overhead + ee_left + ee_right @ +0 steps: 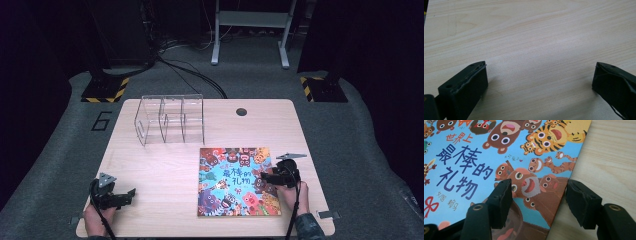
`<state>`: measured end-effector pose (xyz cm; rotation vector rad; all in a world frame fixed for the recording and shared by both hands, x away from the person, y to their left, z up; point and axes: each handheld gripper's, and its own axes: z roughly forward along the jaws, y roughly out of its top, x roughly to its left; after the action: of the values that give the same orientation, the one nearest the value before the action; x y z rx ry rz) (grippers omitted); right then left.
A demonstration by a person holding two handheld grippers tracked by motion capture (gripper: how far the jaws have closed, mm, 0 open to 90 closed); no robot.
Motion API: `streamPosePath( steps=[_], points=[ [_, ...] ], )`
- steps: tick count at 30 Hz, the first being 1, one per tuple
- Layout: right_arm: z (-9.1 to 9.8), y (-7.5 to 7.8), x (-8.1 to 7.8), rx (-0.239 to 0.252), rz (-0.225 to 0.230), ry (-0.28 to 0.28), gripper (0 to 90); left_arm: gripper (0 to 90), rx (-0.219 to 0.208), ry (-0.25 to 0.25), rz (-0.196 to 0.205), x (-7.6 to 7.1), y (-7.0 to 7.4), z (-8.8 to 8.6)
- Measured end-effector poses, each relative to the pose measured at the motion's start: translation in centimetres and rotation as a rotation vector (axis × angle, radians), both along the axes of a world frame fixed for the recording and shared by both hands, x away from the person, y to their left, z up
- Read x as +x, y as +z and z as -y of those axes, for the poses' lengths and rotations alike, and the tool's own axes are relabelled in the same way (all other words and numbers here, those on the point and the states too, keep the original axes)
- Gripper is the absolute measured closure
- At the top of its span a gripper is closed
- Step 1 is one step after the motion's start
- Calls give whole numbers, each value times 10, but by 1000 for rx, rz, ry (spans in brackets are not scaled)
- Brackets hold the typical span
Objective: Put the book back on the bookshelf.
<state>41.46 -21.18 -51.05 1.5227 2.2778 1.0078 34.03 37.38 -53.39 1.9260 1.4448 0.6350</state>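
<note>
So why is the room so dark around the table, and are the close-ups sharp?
High view: light falls on the table, surroundings nearly black, the picture book soft. Left gripper view: a pale sheen on the wood. Right gripper view: book print crisp, nearest parts of the right gripper slightly blurred.

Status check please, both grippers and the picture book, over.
Left gripper open, empty, on bare table. Right gripper open, straddling the picture book's right edge, no grip. Clear rack behind, nothing in the way.
</note>
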Motion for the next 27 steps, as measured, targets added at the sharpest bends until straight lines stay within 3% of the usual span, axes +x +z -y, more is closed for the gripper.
streamPosePath(
  steps=[14,27],
  points=[
    [-22,0,-5,-6,-3,6,380,0,0,0,1,0,0,0],
    [-39,1,-9,2,-17,-29,381,1,-1,0,0,0,0,0]
  ],
)
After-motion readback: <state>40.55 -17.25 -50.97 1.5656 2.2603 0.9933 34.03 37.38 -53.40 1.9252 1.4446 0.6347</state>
